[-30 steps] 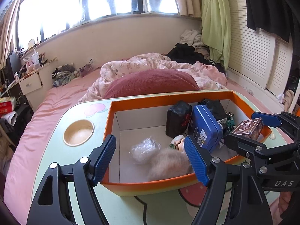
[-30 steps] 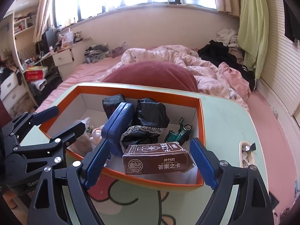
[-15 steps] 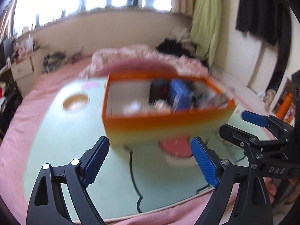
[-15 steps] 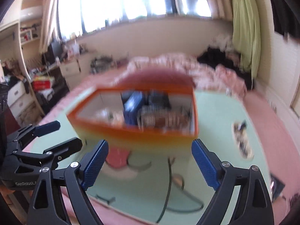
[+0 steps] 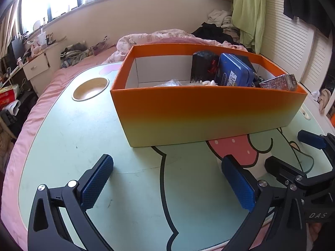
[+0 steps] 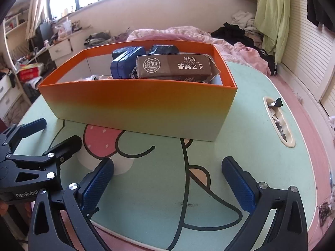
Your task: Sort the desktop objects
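The orange box (image 5: 201,113) stands toward the far side of the green table (image 5: 69,138), holding a blue tin (image 5: 232,71), a black case (image 5: 203,64) and a brown card box (image 6: 173,65) (this last leaning at the box's right end). Both grippers hover over the table's near edge — left gripper (image 5: 167,179) and right gripper (image 6: 167,179) — jaws opening wide, nothing between them. The table's round cup recess (image 5: 90,89) sits near its far left corner.

A pale-green cartoon-printed table (image 5: 62,146) carries an orange box (image 5: 199,113) of objects.
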A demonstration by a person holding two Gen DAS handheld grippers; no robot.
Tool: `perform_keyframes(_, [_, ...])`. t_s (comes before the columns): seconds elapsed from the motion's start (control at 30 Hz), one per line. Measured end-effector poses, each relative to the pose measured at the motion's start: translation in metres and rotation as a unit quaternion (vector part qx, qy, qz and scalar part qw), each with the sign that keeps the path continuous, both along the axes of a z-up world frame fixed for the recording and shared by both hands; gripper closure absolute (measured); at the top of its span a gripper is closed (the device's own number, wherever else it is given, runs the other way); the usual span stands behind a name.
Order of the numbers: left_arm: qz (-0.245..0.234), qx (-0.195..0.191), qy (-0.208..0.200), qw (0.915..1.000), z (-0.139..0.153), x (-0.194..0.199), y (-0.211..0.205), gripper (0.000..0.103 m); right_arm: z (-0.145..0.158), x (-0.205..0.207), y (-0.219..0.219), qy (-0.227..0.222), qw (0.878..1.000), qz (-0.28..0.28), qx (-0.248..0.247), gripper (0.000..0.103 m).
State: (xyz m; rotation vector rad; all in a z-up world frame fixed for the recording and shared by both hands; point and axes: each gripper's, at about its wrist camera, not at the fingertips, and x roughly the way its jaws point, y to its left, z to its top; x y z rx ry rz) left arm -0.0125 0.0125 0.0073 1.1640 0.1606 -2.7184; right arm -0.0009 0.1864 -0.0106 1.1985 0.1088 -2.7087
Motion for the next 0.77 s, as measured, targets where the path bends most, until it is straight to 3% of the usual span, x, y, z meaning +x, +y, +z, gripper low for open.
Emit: perform_keyframes(0.77, [-0.017,0.001,0.005,0.9998,-0.0038,-0.0009,0.0003,0.000,-0.0001,-0.0102,-0.0013,0.000,1.000,0.001,0.001,0.000])
